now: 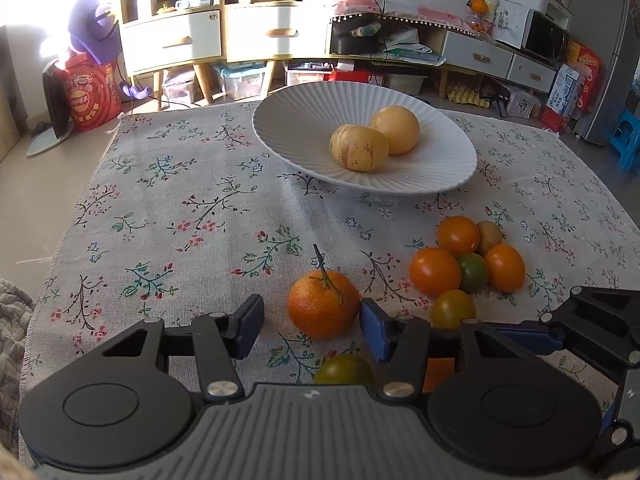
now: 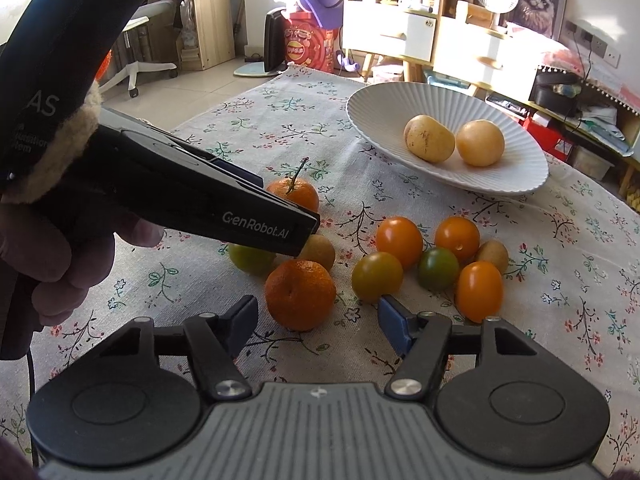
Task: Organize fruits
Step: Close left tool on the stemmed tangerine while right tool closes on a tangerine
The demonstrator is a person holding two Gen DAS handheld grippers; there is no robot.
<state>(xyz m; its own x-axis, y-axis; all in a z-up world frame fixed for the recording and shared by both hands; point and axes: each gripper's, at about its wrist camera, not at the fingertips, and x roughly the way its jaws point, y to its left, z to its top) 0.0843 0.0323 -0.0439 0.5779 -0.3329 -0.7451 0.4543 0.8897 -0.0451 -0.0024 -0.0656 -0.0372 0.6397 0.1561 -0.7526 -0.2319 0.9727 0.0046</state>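
A mandarin with a stem lies on the floral cloth between the fingers of my left gripper. The right pad is at its skin and the left pad stands clear, so the jaws are open. A second mandarin lies between the open fingers of my right gripper, with gaps on both sides. The white ribbed plate holds two yellow fruits. Several small orange and green tomatoes sit clustered on the cloth to the right.
A hand holds the left gripper's black body, which crosses the right wrist view over a green tomato and a brownish fruit. Cabinets, boxes and a fan stand beyond the table's far edge.
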